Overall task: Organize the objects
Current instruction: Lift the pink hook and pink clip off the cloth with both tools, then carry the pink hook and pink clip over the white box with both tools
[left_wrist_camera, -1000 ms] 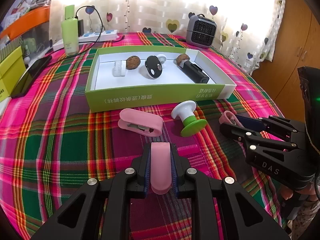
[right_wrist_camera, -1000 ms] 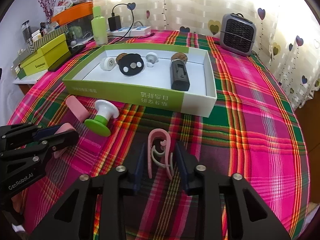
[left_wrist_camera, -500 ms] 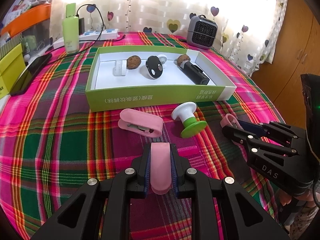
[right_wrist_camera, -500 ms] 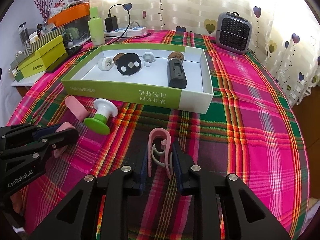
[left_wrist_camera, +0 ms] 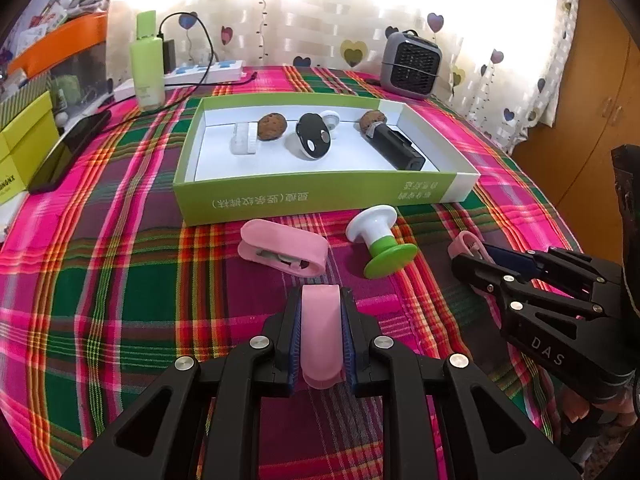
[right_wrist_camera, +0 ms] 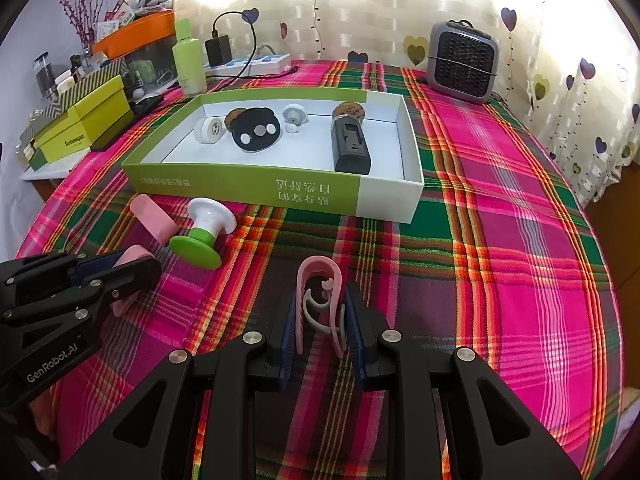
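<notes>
Currently both grippers are hovering low over the plaid tablecloth (right_wrist_camera: pixel 500 208), each already pinching one pink piece. Left gripper (left_wrist_camera: pixel 321 334) is squeezing a flat pink clip (left_wrist_camera: pixel 321 336) between its blue pads, end sticking out toward the camera. Right gripper (right_wrist_camera: pixel 320 314) is clamping an open-sided pink clip (right_wrist_camera: pixel 320 300) with a pale curved insert showing inside; pads are pressing on both of its sides.

Step in hand, judging by this: grasp done on both, carry to the green box (left_wrist_camera: pixel 320 196) not yet started. Box is sitting further back on the cloth, already holding a white roll, two brown balls, a black oval thing and a black bar-shaped device.

Lying loose on the cloth in front of the box: a third pink clip (left_wrist_camera: pixel 284 252) and a green-and-white stopper (left_wrist_camera: pixel 380 240) on its side, near each other but apart.

Next move is probably calling for lifting both clips clear of the near box wall, then releasing inside in the bare white floor area, avoiding the items already there. Grippers are close together, so going one at a time seems safer.
</notes>
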